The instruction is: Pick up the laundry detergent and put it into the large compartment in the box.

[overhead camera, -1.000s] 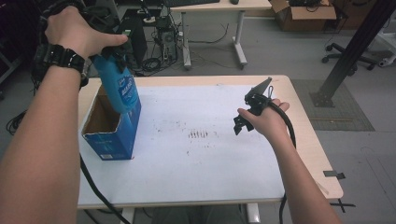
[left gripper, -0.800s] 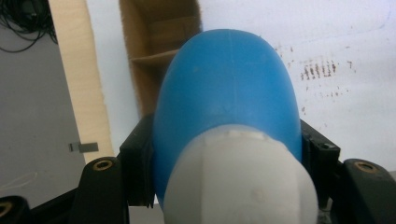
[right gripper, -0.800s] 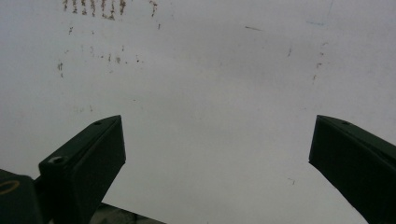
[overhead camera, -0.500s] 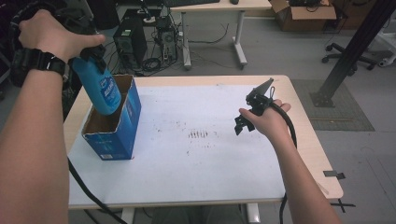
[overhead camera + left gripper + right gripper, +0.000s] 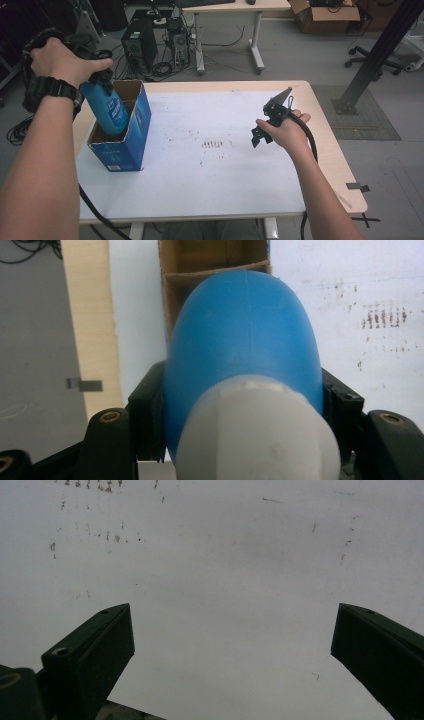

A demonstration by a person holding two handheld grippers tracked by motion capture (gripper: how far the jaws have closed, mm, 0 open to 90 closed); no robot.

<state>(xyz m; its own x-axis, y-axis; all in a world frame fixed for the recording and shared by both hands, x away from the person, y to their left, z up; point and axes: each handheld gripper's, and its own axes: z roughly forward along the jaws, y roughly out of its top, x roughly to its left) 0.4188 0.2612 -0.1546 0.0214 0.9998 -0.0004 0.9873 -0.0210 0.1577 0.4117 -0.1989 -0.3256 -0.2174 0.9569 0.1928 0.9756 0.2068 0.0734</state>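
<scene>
A blue bottle (image 5: pixel 109 109) with a white cap (image 5: pixel 257 435) hangs tilted, its lower end inside an open blue cardboard box (image 5: pixel 131 145) at the table's left. My left gripper (image 5: pixel 97 75) is shut on the bottle near its top. In the left gripper view the black jaws press both sides of the bottle (image 5: pixel 242 340), and the box's brown inside (image 5: pixel 215 257) lies beyond it. My right gripper (image 5: pixel 257 137) hovers over the table's right half, held in a hand. Its jaws stand wide apart above the bare white surface, so the right gripper (image 5: pixel 232 614) is open and holds nothing.
A white sheet (image 5: pixel 200 180) covers the wooden table (image 5: pixel 330 150) and carries small dark marks (image 5: pixel 215 144) at its middle. Beyond the far edge, computer towers (image 5: pixel 137 42) and cables sit on the floor. A black post (image 5: pixel 380 50) stands at the right.
The left hand has brought the bottle down, so its lower end now sits deeper in the box. The right gripper has stayed in place.
</scene>
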